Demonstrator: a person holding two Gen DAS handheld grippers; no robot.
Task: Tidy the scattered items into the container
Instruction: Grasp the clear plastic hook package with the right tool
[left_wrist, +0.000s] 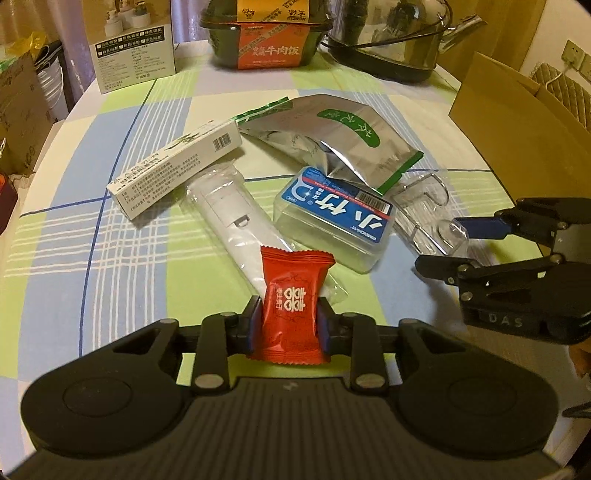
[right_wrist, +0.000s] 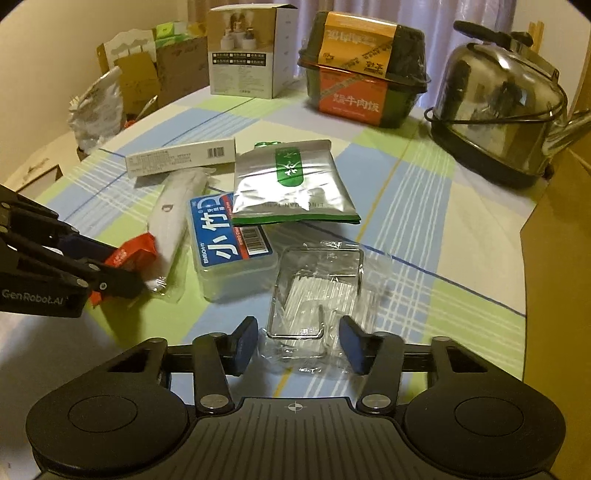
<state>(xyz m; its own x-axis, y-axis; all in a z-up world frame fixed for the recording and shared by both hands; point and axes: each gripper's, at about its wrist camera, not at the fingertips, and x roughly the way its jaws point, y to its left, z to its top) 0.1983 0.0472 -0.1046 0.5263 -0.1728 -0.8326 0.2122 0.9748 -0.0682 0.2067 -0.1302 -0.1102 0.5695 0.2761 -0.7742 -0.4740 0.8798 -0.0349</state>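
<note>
My left gripper (left_wrist: 290, 314) is shut on a red candy packet (left_wrist: 293, 280), held upright just above the checked tablecloth (left_wrist: 110, 258). From the right wrist view that packet (right_wrist: 135, 245) shows at the far left. My right gripper (right_wrist: 301, 343) is open, its fingers either side of the near end of a clear plastic packet with a wire hook (right_wrist: 317, 288). Between them lie a blue-labelled clear box (left_wrist: 336, 218), a silver pouch (left_wrist: 332, 136), a long white carton (left_wrist: 173, 173) and a white item in a clear bag (left_wrist: 232, 218). A brown cardboard box (left_wrist: 517, 122) stands at the right.
At the back of the table stand a white product box (right_wrist: 243, 51), a black food tub with an orange label (right_wrist: 362, 70) and a steel kettle (right_wrist: 495, 103). Cardboard boxes and bags (right_wrist: 129, 81) sit beyond the table's left edge.
</note>
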